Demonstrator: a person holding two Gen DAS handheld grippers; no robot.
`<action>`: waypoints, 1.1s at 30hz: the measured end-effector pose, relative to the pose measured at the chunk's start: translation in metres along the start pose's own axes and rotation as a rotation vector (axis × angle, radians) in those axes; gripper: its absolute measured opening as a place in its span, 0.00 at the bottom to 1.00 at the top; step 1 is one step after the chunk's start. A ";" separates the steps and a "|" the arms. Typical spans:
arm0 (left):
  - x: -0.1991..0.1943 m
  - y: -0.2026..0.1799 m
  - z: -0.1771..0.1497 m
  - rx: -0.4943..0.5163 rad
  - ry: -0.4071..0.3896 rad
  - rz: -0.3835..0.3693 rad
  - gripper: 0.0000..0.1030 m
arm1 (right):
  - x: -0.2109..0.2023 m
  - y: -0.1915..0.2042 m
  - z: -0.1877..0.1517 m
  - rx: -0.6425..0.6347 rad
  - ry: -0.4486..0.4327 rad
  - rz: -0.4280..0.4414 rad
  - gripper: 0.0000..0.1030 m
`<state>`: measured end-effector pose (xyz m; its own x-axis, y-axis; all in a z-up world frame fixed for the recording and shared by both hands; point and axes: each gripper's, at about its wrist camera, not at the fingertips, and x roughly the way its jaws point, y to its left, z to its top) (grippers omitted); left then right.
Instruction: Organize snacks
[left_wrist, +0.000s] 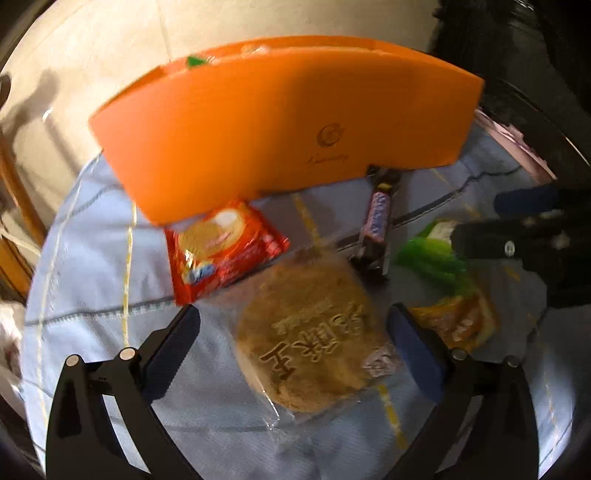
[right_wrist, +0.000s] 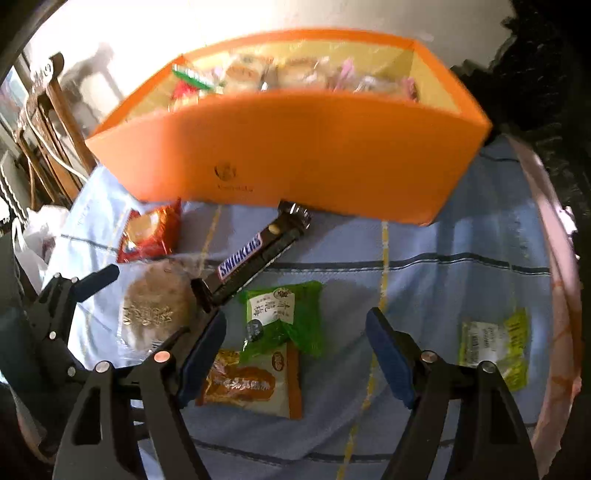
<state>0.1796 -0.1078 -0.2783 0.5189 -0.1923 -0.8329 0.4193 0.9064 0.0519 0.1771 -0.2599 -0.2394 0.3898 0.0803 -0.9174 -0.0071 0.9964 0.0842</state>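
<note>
An orange box (right_wrist: 295, 147) stands at the back of the table with several wrapped snacks inside. In front of it lie a red biscuit pack (left_wrist: 225, 247), a Snickers bar (right_wrist: 251, 254), a round brown cake in clear wrap (left_wrist: 310, 339), a green packet (right_wrist: 284, 317) and an orange-and-white packet (right_wrist: 255, 384). My left gripper (left_wrist: 291, 314) is open, its fingers on either side of the round cake without touching it. My right gripper (right_wrist: 295, 319) is open just above the green packet, which lies between its fingers. A yellow-green packet (right_wrist: 495, 347) lies at the right.
A blue checked cloth (right_wrist: 443, 280) covers the table, and its pink edge (right_wrist: 557, 295) curves along the right. A wooden chair (right_wrist: 48, 122) and a white plastic bag (right_wrist: 29, 236) stand beyond the left side. One of the left gripper's fingers (right_wrist: 99, 278) reaches in beside the cake.
</note>
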 end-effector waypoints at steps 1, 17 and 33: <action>0.002 0.004 -0.002 -0.021 0.006 0.005 0.96 | 0.006 0.004 0.000 -0.014 0.014 -0.003 0.76; -0.039 0.059 -0.036 -0.145 -0.023 -0.129 0.73 | -0.021 -0.004 -0.034 0.014 -0.068 0.003 0.41; -0.118 0.061 -0.033 -0.130 -0.140 -0.148 0.73 | -0.100 0.009 -0.039 0.017 -0.193 0.036 0.41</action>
<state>0.1197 -0.0177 -0.1949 0.5613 -0.3688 -0.7409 0.4035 0.9035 -0.1441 0.1026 -0.2581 -0.1621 0.5588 0.1075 -0.8223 -0.0093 0.9923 0.1235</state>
